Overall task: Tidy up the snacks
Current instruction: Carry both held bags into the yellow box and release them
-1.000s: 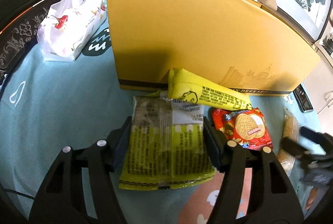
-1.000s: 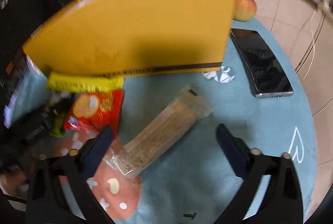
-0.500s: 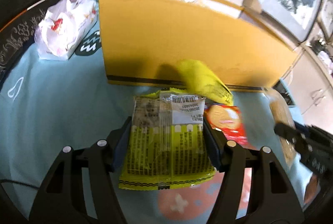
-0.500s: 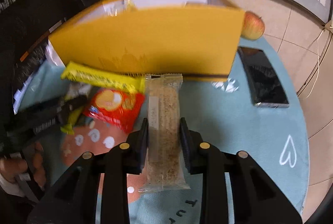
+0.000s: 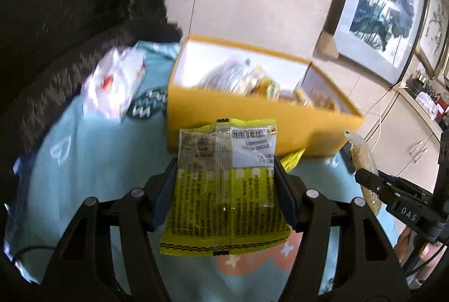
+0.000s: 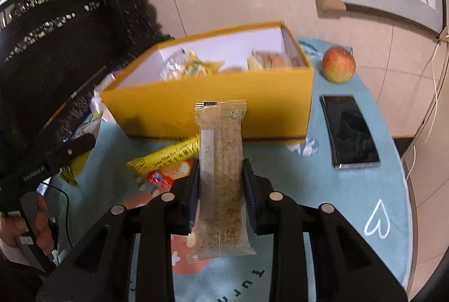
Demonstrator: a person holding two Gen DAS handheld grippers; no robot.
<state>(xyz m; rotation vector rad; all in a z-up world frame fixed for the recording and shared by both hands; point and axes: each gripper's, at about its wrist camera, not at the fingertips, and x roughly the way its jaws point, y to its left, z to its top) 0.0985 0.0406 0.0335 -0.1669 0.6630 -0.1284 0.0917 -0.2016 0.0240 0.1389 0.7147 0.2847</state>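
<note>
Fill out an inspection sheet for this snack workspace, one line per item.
Surface: teal cloth, printed heart.
Job's things: yellow box open, snacks inside; yellow cracker pack and red packet lie before it.
Clutter: apple, phone, white bag.
Grippers: left gripper shut on green-yellow packet; right gripper shut on grain bar.
Cables: black lead.
Surroundings: framed paintings, wall sockets.

The left gripper (image 5: 226,189) clamps a yellow-green snack packet (image 5: 224,189) by its sides, in front of the open yellow box (image 5: 244,116) of snacks. Left of the box lies a white plastic bag (image 5: 113,85); to its right, the right gripper (image 5: 373,184) grips a grain bar (image 5: 360,154).
</note>
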